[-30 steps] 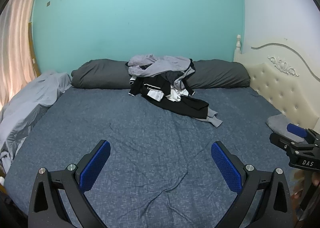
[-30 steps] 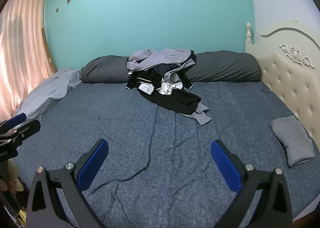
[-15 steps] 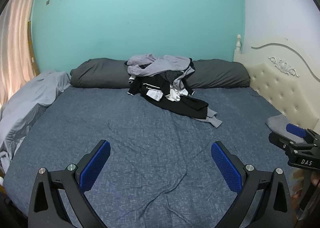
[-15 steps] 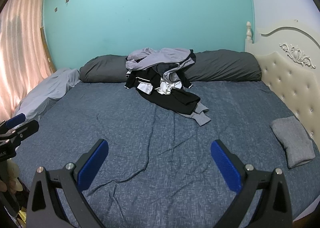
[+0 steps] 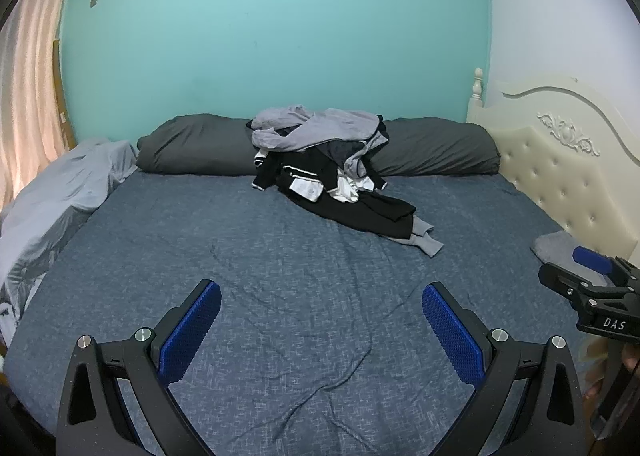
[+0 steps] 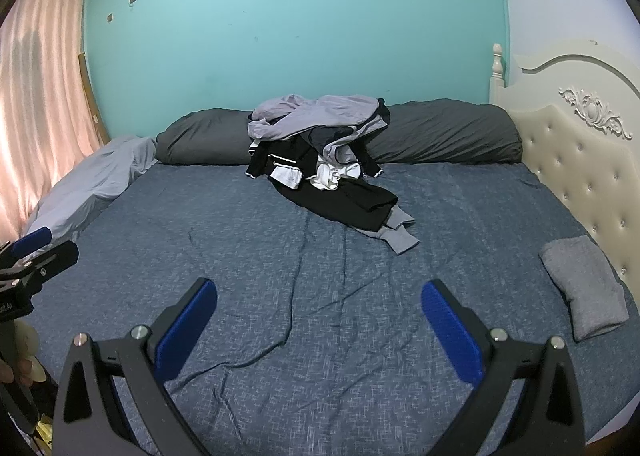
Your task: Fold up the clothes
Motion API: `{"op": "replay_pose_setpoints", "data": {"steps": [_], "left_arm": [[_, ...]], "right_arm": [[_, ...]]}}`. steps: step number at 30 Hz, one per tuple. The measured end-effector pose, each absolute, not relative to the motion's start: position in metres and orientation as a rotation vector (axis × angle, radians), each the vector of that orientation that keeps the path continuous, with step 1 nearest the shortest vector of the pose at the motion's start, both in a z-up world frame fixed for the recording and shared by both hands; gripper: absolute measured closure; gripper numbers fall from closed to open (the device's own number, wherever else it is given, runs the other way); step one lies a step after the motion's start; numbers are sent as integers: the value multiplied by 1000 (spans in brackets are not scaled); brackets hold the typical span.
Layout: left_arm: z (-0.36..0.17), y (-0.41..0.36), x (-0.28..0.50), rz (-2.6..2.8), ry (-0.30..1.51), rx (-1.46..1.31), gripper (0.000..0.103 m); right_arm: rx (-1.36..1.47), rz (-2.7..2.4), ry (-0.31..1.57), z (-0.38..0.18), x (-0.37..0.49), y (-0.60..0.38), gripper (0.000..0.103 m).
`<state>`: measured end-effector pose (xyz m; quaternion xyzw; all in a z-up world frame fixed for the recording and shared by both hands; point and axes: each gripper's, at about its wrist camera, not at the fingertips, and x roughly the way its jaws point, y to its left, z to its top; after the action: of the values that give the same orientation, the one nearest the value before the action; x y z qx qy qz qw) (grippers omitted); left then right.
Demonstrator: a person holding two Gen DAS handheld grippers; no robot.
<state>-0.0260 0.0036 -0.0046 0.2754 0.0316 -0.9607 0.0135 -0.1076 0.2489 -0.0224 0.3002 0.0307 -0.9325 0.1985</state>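
Both the left hand-held gripper and the right hand-held gripper are hovering wide open and empty over the bed, while the unfolded clothes pile is lying against the pillows and one folded grey garment is resting near the headboard.

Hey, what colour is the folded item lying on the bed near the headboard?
Grey. The folded item shows best in the right wrist view.
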Motion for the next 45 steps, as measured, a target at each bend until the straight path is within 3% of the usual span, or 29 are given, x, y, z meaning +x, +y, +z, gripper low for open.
{"op": "replay_pose_setpoints", "data": {"steps": [45], "left_arm": [[-21,-4,-74,-2872,123,876,0]], "right_arm": [[856,-2590,104,-43,-152,242,0]]}}
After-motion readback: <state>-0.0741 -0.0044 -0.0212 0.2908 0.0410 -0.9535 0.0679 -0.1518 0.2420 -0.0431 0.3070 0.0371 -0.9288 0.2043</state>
